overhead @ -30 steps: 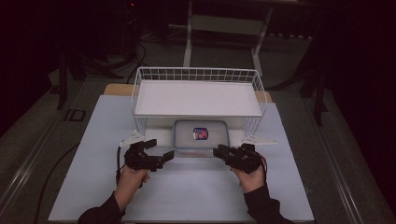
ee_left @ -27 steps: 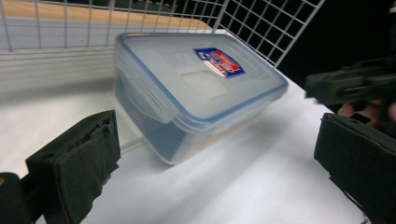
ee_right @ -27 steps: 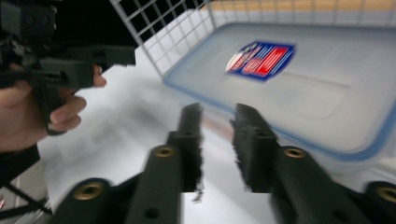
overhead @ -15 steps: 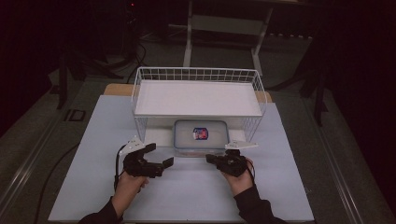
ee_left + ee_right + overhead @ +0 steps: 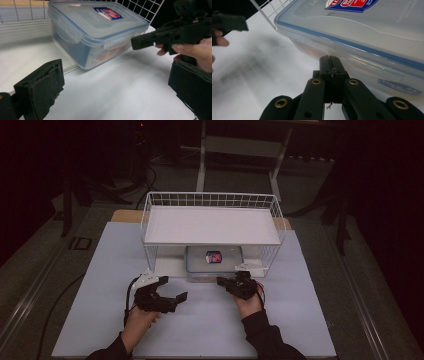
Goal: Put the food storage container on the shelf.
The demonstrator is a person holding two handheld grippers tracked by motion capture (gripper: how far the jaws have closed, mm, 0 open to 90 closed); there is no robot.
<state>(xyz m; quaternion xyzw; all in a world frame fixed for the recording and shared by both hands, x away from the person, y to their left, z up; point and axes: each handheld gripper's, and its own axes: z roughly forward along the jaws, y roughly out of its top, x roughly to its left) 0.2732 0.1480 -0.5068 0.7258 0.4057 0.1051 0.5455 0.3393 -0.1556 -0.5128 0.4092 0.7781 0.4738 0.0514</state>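
A clear plastic food box (image 5: 214,259) with a blue seal and a red-and-blue label lies under a white wire rack (image 5: 212,225). It is seen close in the left gripper view (image 5: 100,32) and the right gripper view (image 5: 367,37). My left gripper (image 5: 172,288) (image 5: 115,75) is open with its jaws wide apart and nothing between them, a short way in front of the box's left corner. My right gripper (image 5: 220,281) (image 5: 331,64) is shut and empty, its tips just short of the box's front wall. The right gripper (image 5: 160,37) also appears in the left gripper view, beside the box's latch.
The rack stands on a pale sheet (image 5: 200,330) that covers the table, with open surface around both hands. The rack's wire sides (image 5: 140,7) flank the box. Dark floor, cables and a stand (image 5: 240,150) lie beyond the table.
My left gripper has pulled back a little toward the person. My right gripper has shifted left, toward the front of the box.
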